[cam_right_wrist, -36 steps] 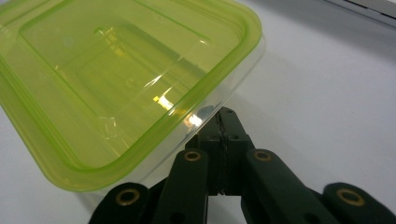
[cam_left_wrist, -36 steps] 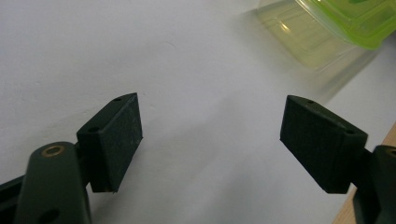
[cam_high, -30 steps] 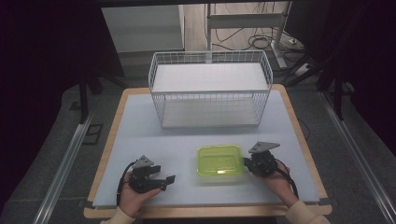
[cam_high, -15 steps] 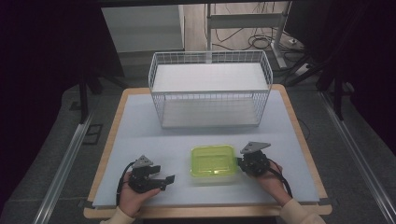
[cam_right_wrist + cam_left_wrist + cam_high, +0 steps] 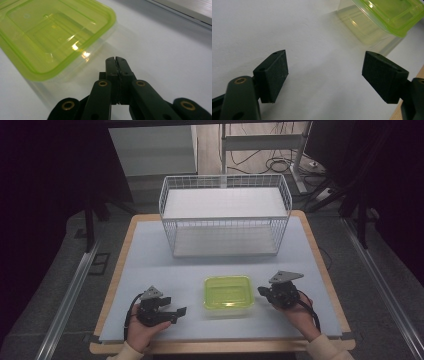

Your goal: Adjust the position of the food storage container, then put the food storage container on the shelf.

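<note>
Writing: I read no brand, label or lettering on any item.

Surface: pale blue-white mat on a wood-edged table. Room: grey floor with metal rails at both sides, cables behind, otherwise dark.

Wire basket: white, at the far middle of the mat.

Food container: clear tub with a translucent lime-green lid, on the near middle of the mat between my two tools.

Left gripper: jaws spread wide, empty, low over the mat left of the container.

Right gripper: jaws pressed together on nothing, tip just beside the container's right wall; I cannot tell whether they touch.

Change: the container has slid left from half a second ago, the right gripper following; the left gripper has kept its place.
</note>
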Tool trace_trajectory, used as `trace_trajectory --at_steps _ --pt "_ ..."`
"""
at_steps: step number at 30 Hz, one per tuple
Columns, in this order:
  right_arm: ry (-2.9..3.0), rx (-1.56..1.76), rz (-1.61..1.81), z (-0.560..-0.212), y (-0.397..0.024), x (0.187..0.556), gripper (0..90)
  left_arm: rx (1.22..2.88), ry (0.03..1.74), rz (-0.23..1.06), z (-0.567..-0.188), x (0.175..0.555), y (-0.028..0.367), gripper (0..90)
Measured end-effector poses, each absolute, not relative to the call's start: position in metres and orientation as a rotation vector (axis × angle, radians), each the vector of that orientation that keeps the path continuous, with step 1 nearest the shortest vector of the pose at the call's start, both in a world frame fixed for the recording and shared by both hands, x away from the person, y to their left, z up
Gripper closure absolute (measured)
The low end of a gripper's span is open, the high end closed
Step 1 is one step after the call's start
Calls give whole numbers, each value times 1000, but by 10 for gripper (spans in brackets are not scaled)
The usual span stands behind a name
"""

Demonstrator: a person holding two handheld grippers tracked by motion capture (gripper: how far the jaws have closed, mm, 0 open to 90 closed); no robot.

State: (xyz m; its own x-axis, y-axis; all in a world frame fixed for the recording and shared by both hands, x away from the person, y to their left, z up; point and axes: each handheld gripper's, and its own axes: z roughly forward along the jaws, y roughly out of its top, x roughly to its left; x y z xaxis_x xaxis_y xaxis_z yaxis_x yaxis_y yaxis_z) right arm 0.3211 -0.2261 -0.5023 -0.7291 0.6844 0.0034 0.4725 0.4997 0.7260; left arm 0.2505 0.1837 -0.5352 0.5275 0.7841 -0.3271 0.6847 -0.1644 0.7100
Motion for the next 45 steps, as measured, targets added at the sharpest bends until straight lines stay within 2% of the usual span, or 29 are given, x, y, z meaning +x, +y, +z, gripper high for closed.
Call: trace_trajectory --at_steps 14,16,17,18,19,20,21,23,24,25,29,38,45 --pt "2438 1051 1170 -498 -255 308 883 1868 1219 118 -534 251 184 211" --pt "2433 1058 1180 -500 -254 308 794 1853 1224 99 -532 251 186 216" --pt "2425 1065 1188 -500 -254 308 695 1844 1227 91 -531 251 186 221" --pt "2425 1065 1188 -500 -254 308 695 1844 1227 91 -531 251 186 227" --pt "2406 1085 1209 -500 -254 309 542 1828 1229 81 -528 251 187 234" --pt "2406 1085 1209 -500 -254 309 542 1828 1229 81 -528 251 187 243" --pt "2402 1101 1257 -499 -255 309 445 1808 1230 69 -525 252 188 245" --pt "2400 1118 1297 -497 -256 309 377 1793 1229 52 -522 253 188 253" --pt "2400 1118 1297 -497 -256 309 377 1793 1229 52 -522 253 188 255" --pt "2408 1127 1338 -497 -257 308 313 1784 1231 48 -519 253 187 255" --pt "2435 1140 1374 -495 -255 309 252 1773 1220 43 -510 255 185 257" --pt "2440 1123 1409 -492 -251 310 257 1758 1223 8 -505 259 178 258" --pt "2442 1165 1454 -488 -250 312 334 1735 1236 -52 -502 265 170 258"
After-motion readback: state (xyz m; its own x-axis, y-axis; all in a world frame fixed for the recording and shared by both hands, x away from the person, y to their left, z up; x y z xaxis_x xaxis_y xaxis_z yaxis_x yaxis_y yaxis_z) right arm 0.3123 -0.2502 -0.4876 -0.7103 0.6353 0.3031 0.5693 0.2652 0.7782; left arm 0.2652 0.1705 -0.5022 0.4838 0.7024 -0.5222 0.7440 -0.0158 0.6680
